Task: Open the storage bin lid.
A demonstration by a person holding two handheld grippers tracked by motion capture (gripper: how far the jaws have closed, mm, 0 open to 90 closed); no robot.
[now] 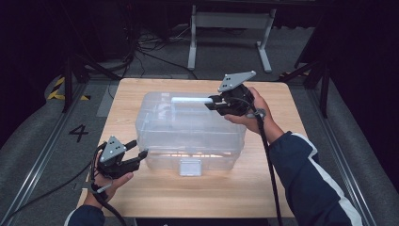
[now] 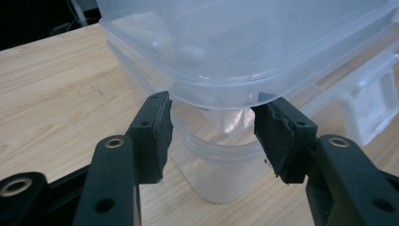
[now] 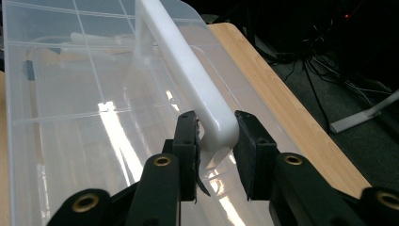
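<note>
Two hand-held grippers, right clamping box handle, left apart at corner, contents blurred.

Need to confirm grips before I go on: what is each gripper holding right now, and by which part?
The right gripper is shut on the white handle of the clear plastic box, at the handle's end. The left gripper holds nothing; its jaws stand open under the box's corner.

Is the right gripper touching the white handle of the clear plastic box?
Touching. In the right gripper view, the right gripper has both pads closed against the end of the white handle on the clear plastic box.
</note>
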